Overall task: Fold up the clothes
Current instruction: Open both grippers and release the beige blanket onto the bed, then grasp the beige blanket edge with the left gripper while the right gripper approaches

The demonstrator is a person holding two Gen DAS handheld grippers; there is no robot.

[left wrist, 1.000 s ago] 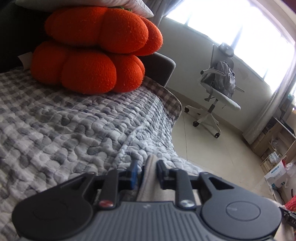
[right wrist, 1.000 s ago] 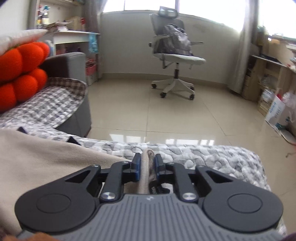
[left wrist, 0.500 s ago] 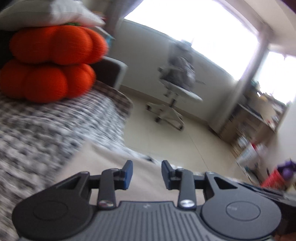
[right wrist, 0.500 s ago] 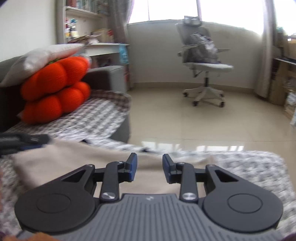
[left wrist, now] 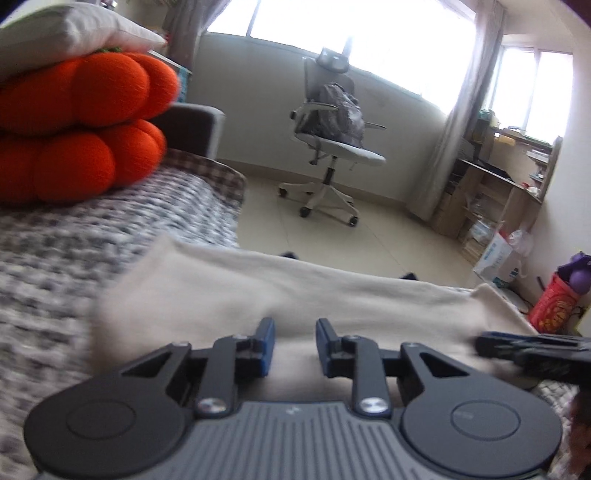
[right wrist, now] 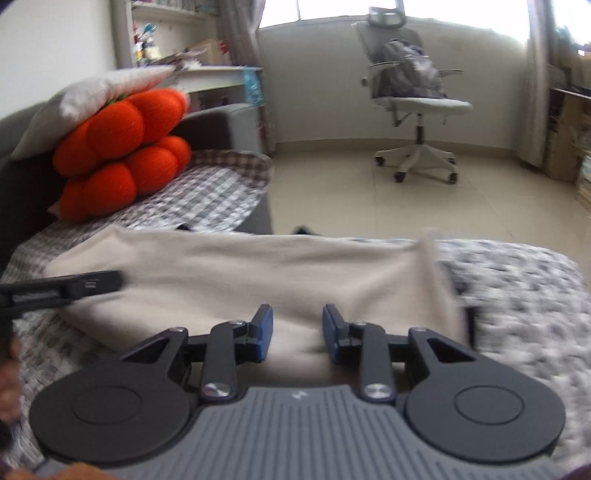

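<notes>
A beige garment (left wrist: 295, 288) lies flat as a wide folded band across the grey patterned quilt (left wrist: 55, 266). My left gripper (left wrist: 294, 328) hovers over its near edge with a gap between the blue pads; the jaws are closing and no cloth is pinched between them. In the right wrist view the same garment (right wrist: 258, 273) spreads ahead of my right gripper (right wrist: 297, 314), which stands open just above the cloth. Each gripper shows in the other's view: the right one (left wrist: 517, 347) at the garment's right end, the left one (right wrist: 74, 286) at its left end.
Two orange cushions (left wrist: 81, 129) under a white pillow (left wrist: 66, 33) sit at the bed's far left. Beyond the quilt's edge (right wrist: 517, 288) is tiled floor with a white office chair (right wrist: 413, 96). Shelves (left wrist: 498, 192), a box (left wrist: 495, 254) and a red bag (left wrist: 554, 302) line the right wall.
A second ago both grippers were shut on beige cloth. Both have let go, opened and drawn back, and the garment now lies spread in front of them.
</notes>
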